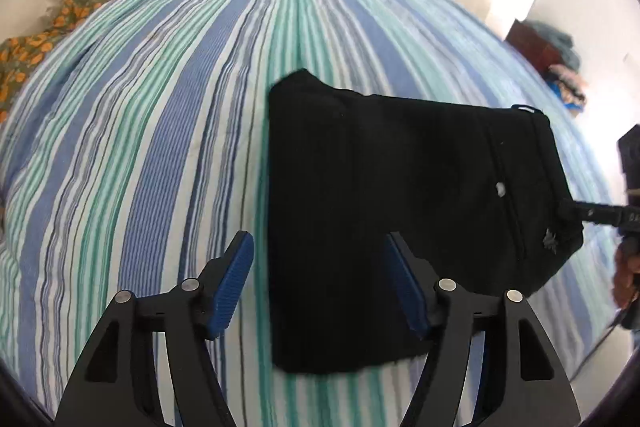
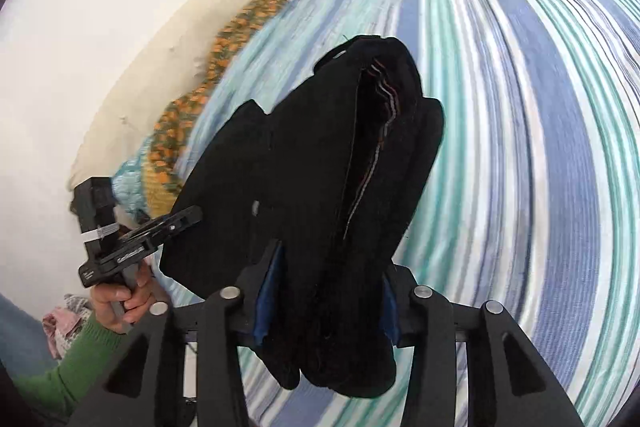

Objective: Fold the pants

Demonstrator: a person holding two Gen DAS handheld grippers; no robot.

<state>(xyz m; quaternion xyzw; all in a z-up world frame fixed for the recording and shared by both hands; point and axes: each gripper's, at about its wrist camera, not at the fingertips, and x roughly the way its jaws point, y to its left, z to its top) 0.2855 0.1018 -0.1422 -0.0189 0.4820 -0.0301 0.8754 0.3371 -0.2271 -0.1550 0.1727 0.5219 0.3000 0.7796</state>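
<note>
Clamping the folded black pants (image 2: pixel 320 163) between my right gripper (image 2: pixel 328 291) pads, I hold the bundle above the striped bedsheet (image 1: pixel 140 147), while my left gripper (image 1: pixel 320 291) hangs open and empty over its near-left corner.

Left gripper (image 1: pixel 318 281): black plastic linkage arms with triangular cutouts, silver round pivot pins, ribbed blue finger pads (image 1: pixel 234 285). Right gripper (image 2: pixel 328 291): same black frame, silver pins, blue pads. Left hand (image 2: pixel 120 301) on a black pistol-style handle carrying a white tag; green knit sleeve (image 2: pixel 68 367).
</note>
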